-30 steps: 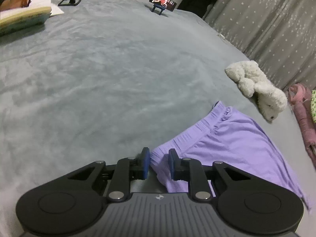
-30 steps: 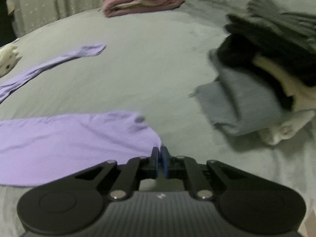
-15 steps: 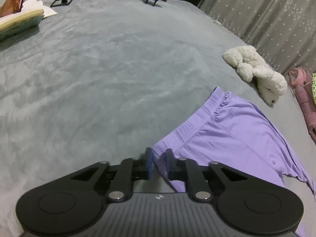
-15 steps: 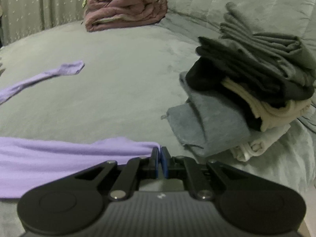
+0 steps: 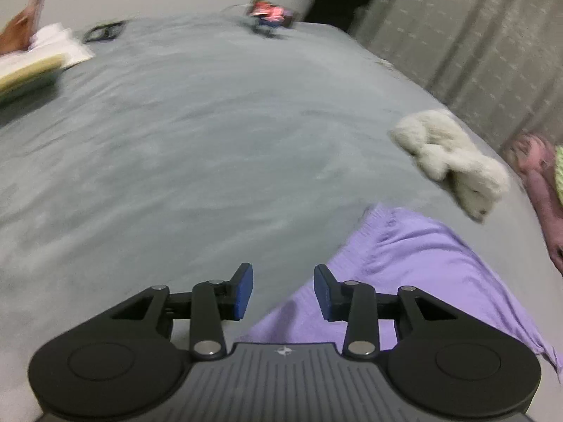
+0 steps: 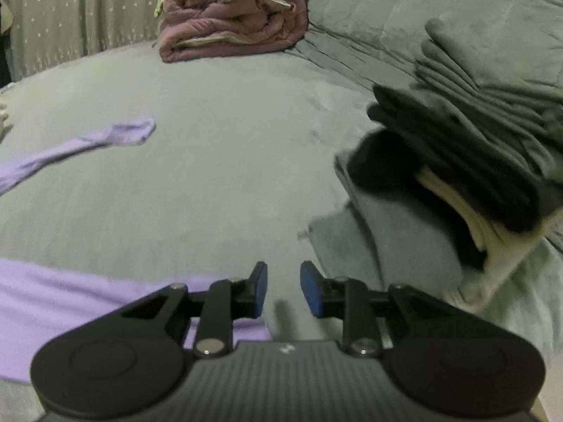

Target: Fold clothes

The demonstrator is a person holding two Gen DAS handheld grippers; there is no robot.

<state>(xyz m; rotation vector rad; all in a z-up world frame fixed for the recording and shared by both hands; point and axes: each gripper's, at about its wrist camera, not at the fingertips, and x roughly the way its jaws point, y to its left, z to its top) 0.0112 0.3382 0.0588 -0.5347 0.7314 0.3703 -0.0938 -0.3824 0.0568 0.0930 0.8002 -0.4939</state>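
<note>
A purple garment point(image 5: 415, 267) lies flat on the grey bed point(image 5: 176, 161), at the lower right of the left wrist view. My left gripper point(image 5: 283, 290) hangs open over its near edge, nothing between the blue pads. In the right wrist view the same purple garment point(image 6: 63, 299) lies at the lower left, with one sleeve point(image 6: 88, 146) stretched out farther back. My right gripper point(image 6: 283, 290) is open just past the cloth's corner, above bare bedding.
A white plush toy point(image 5: 454, 161) lies right of the garment. A phone on a stand point(image 5: 269, 14) and books point(image 5: 31, 59) sit at the far edge. A stack of folded dark and cream clothes point(image 6: 468, 176) stands at right, a rolled maroon blanket point(image 6: 232, 24) at the back.
Both grippers have opened and let go of the purple garment, which now lies on the bed. Each has lifted slightly off the cloth.
</note>
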